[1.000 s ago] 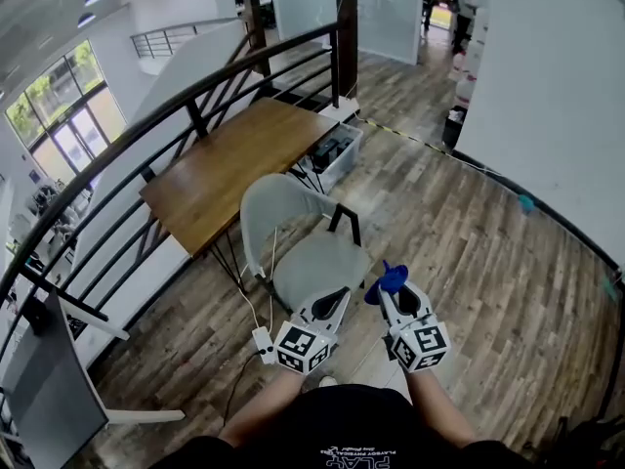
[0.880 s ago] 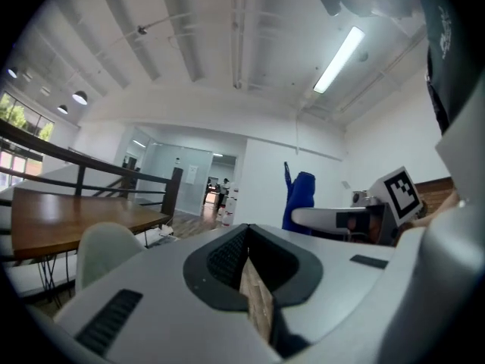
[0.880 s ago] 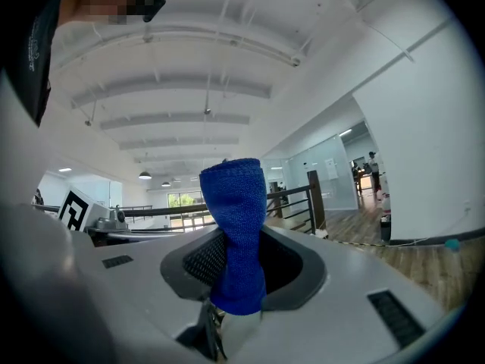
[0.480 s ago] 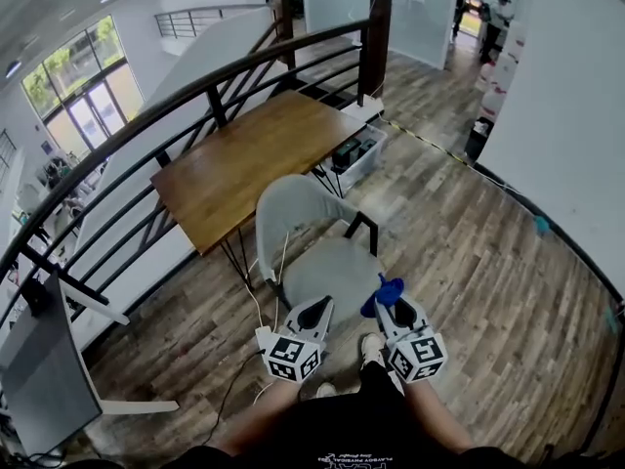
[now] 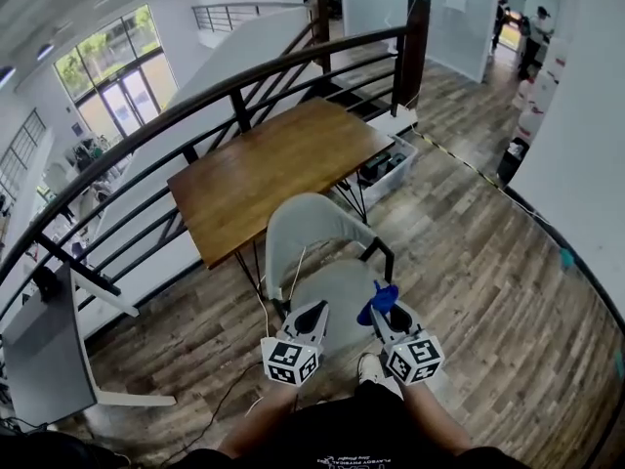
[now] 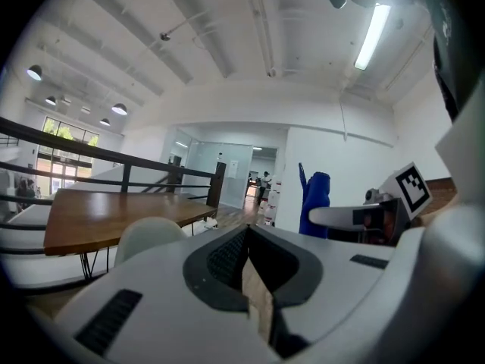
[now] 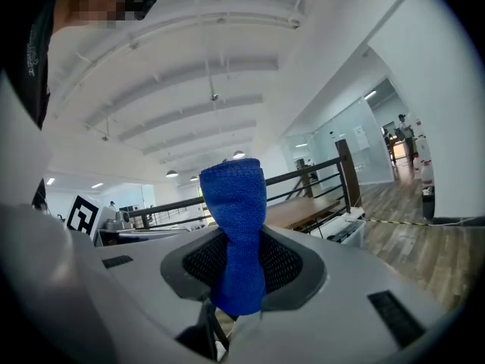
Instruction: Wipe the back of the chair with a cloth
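Blue knitted cloth [image 7: 239, 226] is held clamped upright in the right gripper [image 5: 384, 311] jaws, near the pale grey plastic chair [image 5: 311, 225], backrest not yet touched; likely readied for wiping. Left gripper [image 5: 311, 314] jaws are pressed together, empty.

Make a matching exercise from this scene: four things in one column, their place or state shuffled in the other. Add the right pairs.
Column one
1. blue cloth
2. left gripper
3. wooden table
4. grey chair

Column two
A. stands beside the black railing
B. jaws shut, nothing between them
C. clamped in the right gripper
D. just ahead of both grippers, backrest toward the table

Pairs: 1-C, 2-B, 3-A, 4-D
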